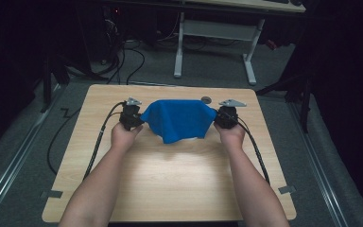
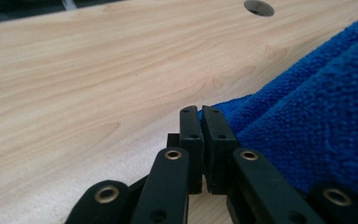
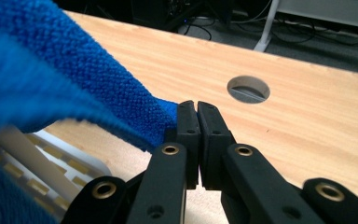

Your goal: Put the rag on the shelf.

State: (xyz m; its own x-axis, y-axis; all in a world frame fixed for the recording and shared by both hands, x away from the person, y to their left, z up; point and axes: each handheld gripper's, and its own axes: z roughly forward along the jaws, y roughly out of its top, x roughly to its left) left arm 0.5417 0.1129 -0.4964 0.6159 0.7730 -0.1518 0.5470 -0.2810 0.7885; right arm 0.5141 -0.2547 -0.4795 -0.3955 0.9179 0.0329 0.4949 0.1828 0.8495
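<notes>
Both claws, left and right, clench opposite corners of the blue cloth, held stretched above the worktop; likely folding or spreading next, needing matched hands.

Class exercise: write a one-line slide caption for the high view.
Two hand-held grippers, left and right, hold a blue cloth stretched between them above a wooden table.

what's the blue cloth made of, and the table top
Blue cloth: looks like microfibre or terry, soft and matte; the right tool view shows a fine looped pile. Table top: pale wood-grain surface, smooth with a slight sheen; probably laminate, though real wood can't be excluded.
</notes>
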